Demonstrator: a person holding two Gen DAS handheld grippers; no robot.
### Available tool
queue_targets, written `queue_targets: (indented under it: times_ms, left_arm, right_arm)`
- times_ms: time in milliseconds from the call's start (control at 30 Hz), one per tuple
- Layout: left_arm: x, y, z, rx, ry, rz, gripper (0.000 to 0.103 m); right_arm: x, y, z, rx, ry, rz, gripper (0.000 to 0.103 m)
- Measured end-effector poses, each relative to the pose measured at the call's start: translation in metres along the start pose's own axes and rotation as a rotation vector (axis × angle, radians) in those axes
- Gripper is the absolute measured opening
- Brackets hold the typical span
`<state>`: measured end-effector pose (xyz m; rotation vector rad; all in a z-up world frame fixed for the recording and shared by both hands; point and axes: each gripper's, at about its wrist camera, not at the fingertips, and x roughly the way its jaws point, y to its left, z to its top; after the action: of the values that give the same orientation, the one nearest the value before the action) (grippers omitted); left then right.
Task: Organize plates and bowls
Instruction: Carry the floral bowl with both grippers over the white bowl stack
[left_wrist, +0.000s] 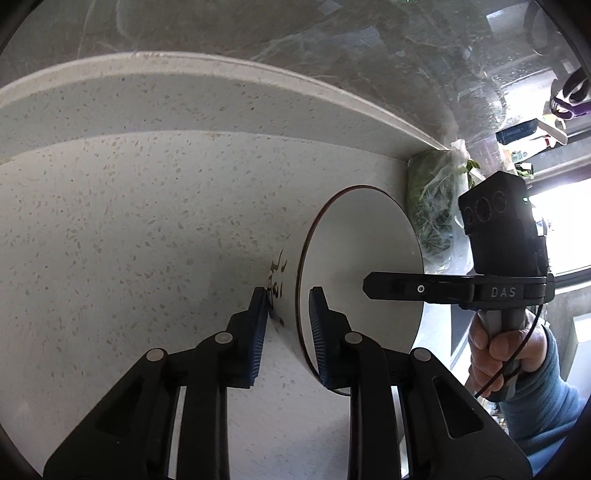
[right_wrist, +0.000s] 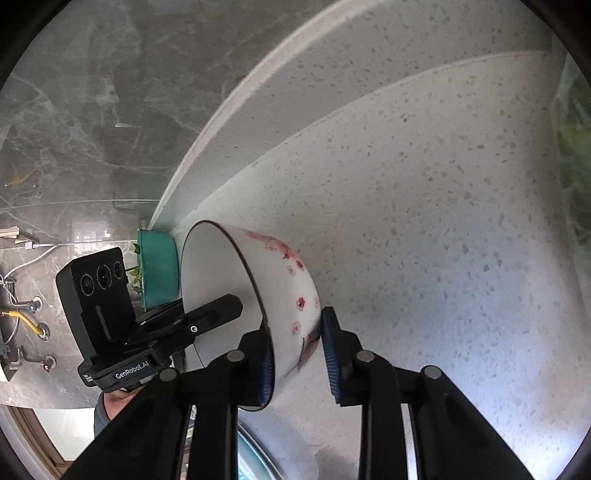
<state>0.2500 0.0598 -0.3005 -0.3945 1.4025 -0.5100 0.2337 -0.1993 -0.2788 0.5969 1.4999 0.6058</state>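
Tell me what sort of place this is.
Probably a home kitchen: a speckled pale stone countertop against grey marbled wall tiles, a white ceramic bowl with red flowers, and bagged leafy greens in the corner.

Black linkage arms with round silver pivot pins, ending in ribbed blue pads (left_wrist: 258, 325) on both the left gripper (left_wrist: 286, 325) and the right gripper (right_wrist: 297, 354). White "DAS" and "GenRobot.AI" lettering, thin black cable, blue-grey sleeve (left_wrist: 543, 398).
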Motion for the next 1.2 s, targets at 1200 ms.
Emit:
queue_targets:
  times_ms: [1200]
  left_arm:
    - [-0.023,-0.193,-0.174,0.158,0.057,-0.019,0.021]
  right_arm:
    - [-0.151,-0.006,-0.194,0.009,-0.146,-0.040,0.031]
